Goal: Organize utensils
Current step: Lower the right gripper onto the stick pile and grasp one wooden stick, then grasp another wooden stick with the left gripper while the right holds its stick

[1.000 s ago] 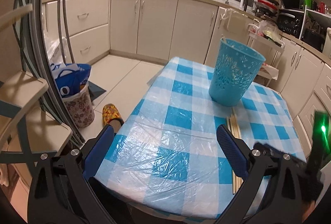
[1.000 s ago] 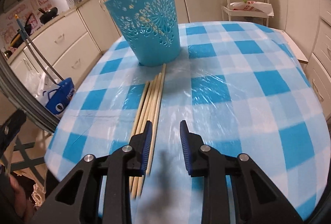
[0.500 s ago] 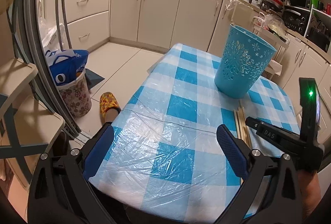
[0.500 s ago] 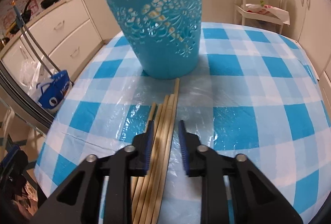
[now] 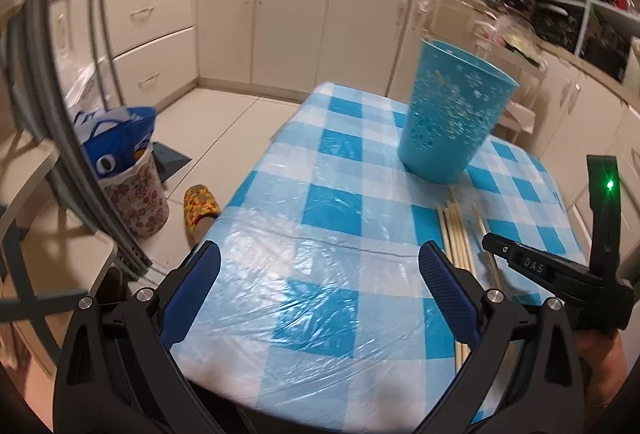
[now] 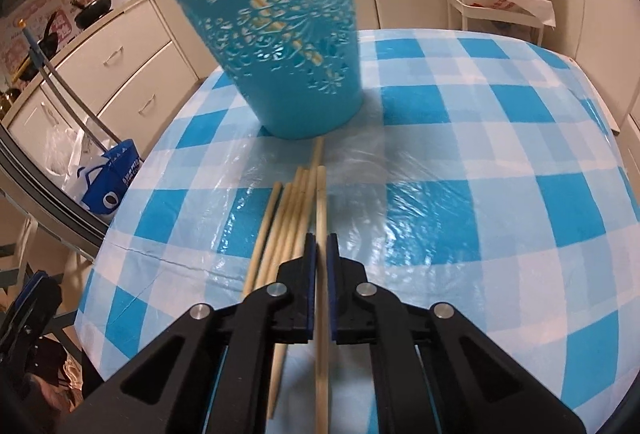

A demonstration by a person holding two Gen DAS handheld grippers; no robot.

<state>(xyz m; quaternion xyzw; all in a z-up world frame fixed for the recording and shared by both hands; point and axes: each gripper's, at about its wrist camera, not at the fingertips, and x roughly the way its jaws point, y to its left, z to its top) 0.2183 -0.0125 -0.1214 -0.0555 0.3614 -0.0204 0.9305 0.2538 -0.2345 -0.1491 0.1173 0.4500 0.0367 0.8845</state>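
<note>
Since a moment ago our right claw [image 6: 318, 254] has closed on one chopstick [image 6: 320, 201] from the bundle [image 6: 286, 218] lying on the desk [image 6: 460, 213] before the blue basket [image 6: 280, 45], so lifting can begin, while our left claw [image 5: 320, 274], spread apart, holds nothing, and "DAS" is readable on the right tool.

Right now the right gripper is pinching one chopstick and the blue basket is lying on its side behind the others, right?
Not quite. The blue basket stands upright on the table, as the right wrist view shows. The rest holds: the right gripper has its fingers closed on one chopstick, with the other chopsticks beside it.
</note>
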